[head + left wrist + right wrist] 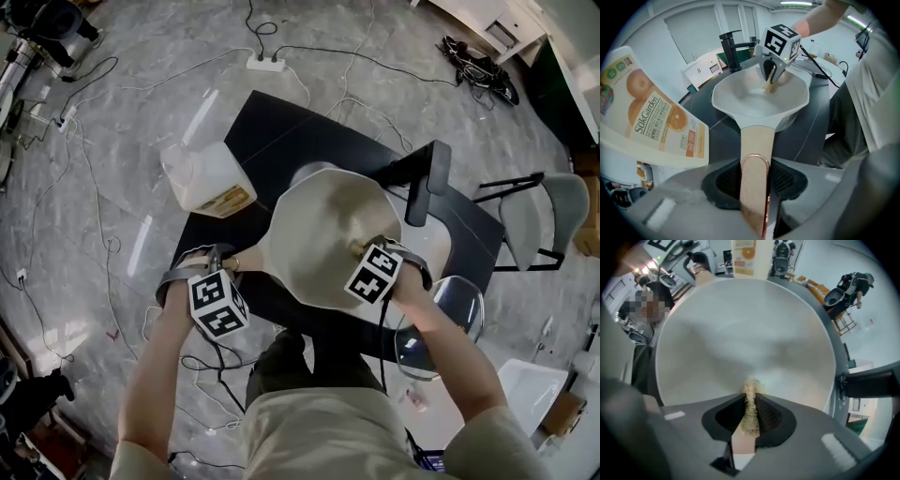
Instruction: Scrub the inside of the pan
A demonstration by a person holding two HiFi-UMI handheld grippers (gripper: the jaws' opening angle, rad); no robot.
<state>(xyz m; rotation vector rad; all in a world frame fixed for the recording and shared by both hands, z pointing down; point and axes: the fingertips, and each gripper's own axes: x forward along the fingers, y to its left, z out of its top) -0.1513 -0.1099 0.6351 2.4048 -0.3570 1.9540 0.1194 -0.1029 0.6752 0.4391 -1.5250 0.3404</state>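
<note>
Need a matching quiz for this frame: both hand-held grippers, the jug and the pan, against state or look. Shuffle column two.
Column one:
1 left hand-held gripper
2 right hand-held gripper
3 jug
4 pan

Column two:
a cream inside
b shut on scrubber
c orange fruit on label
d shut on pan handle

Pairs: 1-d, 2-b, 3-c, 4-a

Left gripper (228,270) tight on pan handle (755,140), right gripper (362,251) tight on scrubber (750,409), both downward.
</note>
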